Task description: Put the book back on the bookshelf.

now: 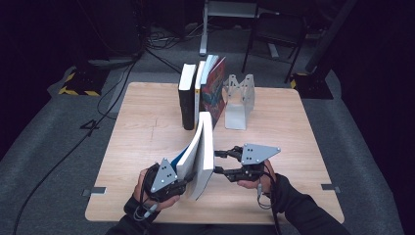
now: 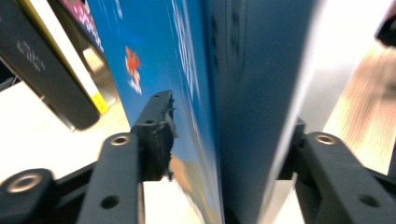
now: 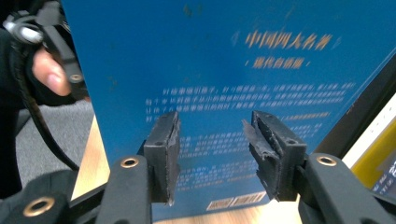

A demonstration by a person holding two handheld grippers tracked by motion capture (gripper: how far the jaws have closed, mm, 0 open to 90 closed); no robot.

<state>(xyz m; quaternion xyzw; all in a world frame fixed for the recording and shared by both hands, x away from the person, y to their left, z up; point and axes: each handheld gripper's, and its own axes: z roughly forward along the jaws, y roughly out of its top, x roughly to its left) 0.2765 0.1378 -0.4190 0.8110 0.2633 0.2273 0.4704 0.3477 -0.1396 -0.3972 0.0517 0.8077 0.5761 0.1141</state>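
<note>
One view: book's (image 3: pixel 224 93) printed back cover.

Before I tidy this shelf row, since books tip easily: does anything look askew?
Yes. The blue book near the table's front edge leans left, apart from the upright row by the bookend. The left gripper straddles its edge; the right gripper faces its cover, jaws open with nothing between them.

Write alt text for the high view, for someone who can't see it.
A person stands a blue book upright on a wooden table, the left claw straddling its near edge and the right claw open beside its cover. Behind it, a row of books stands next to a white bookend.
</note>
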